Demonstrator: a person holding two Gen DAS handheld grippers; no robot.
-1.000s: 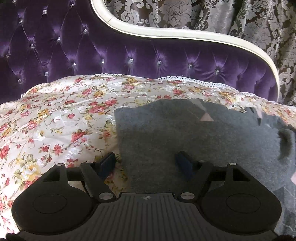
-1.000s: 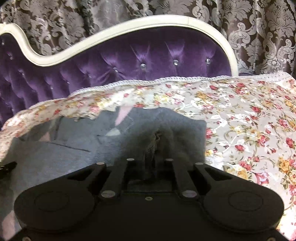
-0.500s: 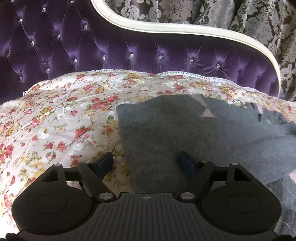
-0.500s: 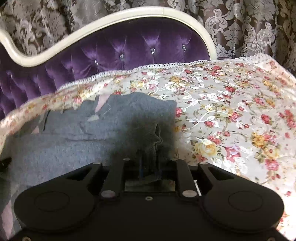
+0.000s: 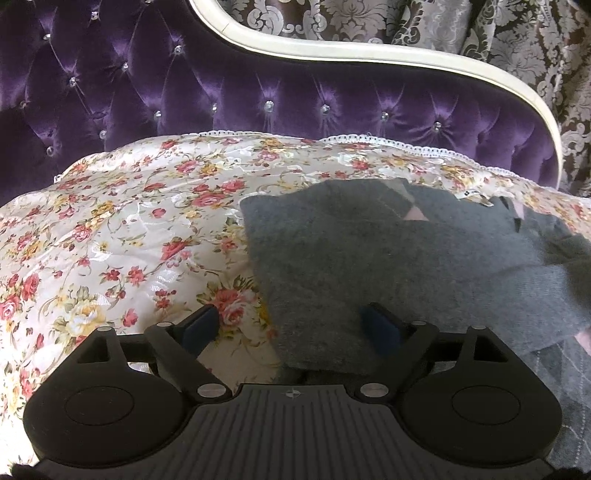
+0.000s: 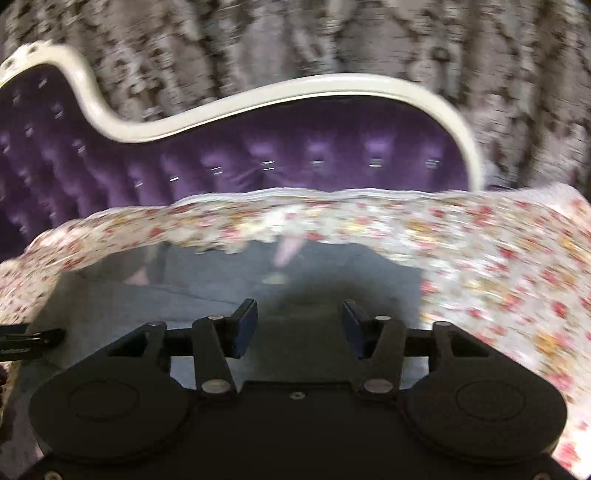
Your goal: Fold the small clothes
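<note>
A grey knitted garment [image 5: 388, 258] lies folded on the floral bedspread [image 5: 129, 229], with a pink patch near its far edge. My left gripper [image 5: 291, 328] is open, hovering over the garment's left near corner; one fingertip is over the bedspread, the other over the grey cloth. In the right wrist view, which is motion-blurred, the same garment [image 6: 258, 280] lies flat. My right gripper [image 6: 299, 325] is open and empty above the garment's right part.
A purple tufted headboard [image 5: 258, 92] with a cream frame stands behind the bed, and patterned curtains [image 5: 480, 29] hang beyond it. The floral bedspread extends to the left and to the right [image 6: 498, 258] of the garment. The left gripper's tip [image 6: 22, 339] shows at the right view's left edge.
My right gripper has opened and let go of the grey cloth, which now lies flat; it is moving fast. My left gripper stayed open and shifted slightly back.
</note>
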